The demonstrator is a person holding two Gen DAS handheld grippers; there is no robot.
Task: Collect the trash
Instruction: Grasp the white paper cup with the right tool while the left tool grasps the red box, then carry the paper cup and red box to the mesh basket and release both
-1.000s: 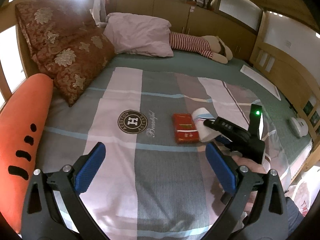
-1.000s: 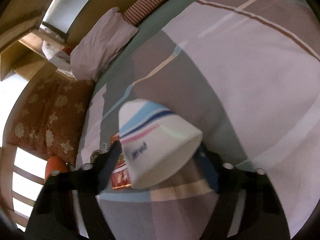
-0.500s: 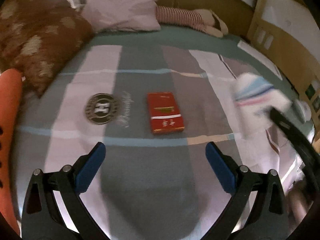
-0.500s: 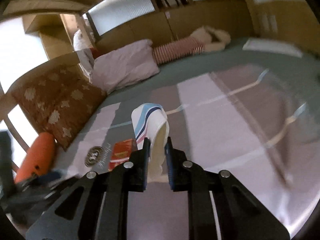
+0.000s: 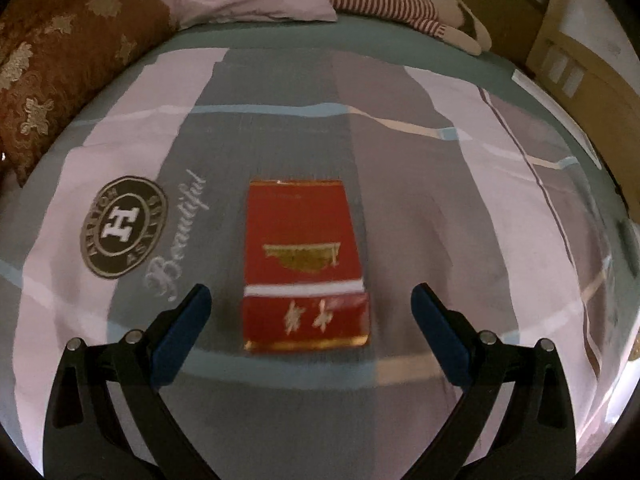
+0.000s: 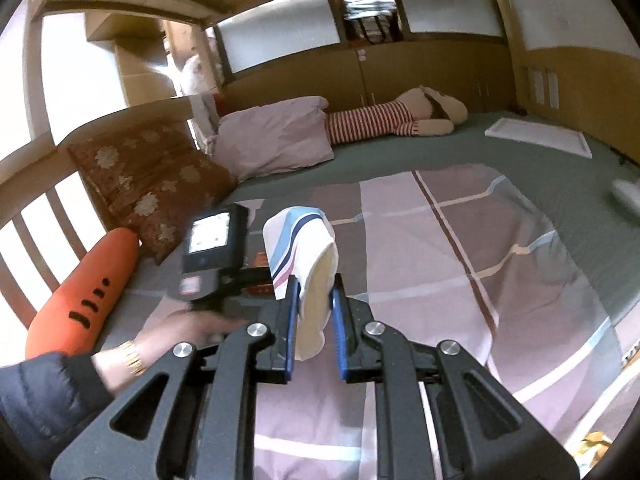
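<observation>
The right claw (image 6: 314, 312) is pinched on a paper cup (image 6: 304, 248), its blue pads squeezing the cup's wall flat so the mouth is crushed to a slit. The cup is clear of the bed (image 6: 460, 240), held over the quilt's middle, presumably so it can be carried off as trash.

The other piece, a red cigarette pack (image 5: 304, 264), lies flat on the quilt near the middle of the bed, just right of the round printed logo (image 5: 122, 226). The left claw (image 5: 310, 308) hangs over the pack's near end with its jaws spread wide — wider than the pack, one pad off each long side, touching nothing. That straddle looks like a line-up for gripping it across its width.
</observation>
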